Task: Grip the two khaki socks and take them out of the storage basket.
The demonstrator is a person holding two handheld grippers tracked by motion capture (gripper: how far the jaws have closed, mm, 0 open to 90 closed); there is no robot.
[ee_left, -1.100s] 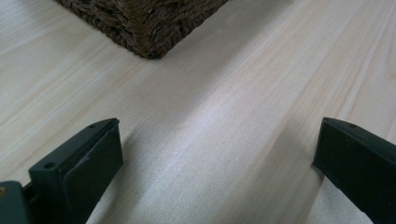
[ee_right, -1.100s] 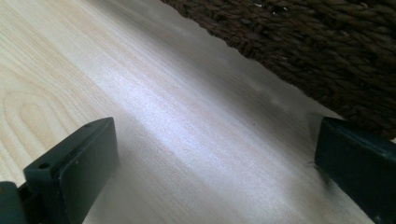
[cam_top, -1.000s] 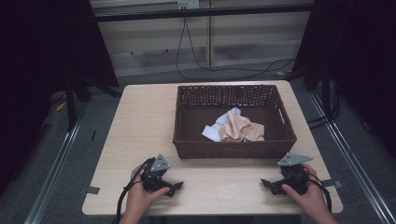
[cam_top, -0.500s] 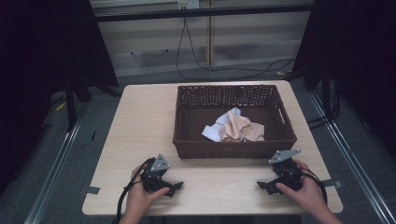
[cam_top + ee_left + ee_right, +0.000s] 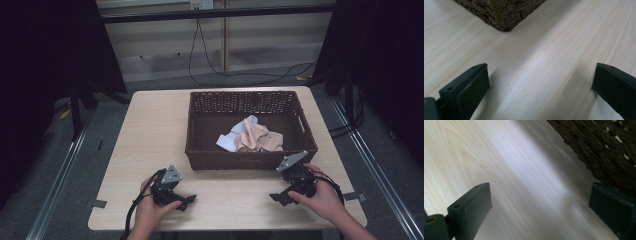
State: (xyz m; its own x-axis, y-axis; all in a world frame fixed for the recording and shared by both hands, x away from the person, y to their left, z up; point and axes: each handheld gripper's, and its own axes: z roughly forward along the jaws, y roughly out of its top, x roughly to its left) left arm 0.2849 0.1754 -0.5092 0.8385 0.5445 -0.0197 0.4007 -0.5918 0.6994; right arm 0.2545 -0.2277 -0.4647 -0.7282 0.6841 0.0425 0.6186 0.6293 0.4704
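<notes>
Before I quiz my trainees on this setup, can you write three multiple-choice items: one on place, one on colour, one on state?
1. Where do the cloths lie?
A. inside the basket
B. on the table
C. on the floor

2. What colour is the basket?
A. white
B. dark brown
C. blue

3. How do the left gripper and right gripper stand?
A. both shut on cloth
B. one open, one shut
C. both open, holding nothing

Answers: 1 A, the wicker walls surround them; 2 B, dark brown weave; 3 C, each gripper view shows bare tabletop between wide jaws.
</notes>
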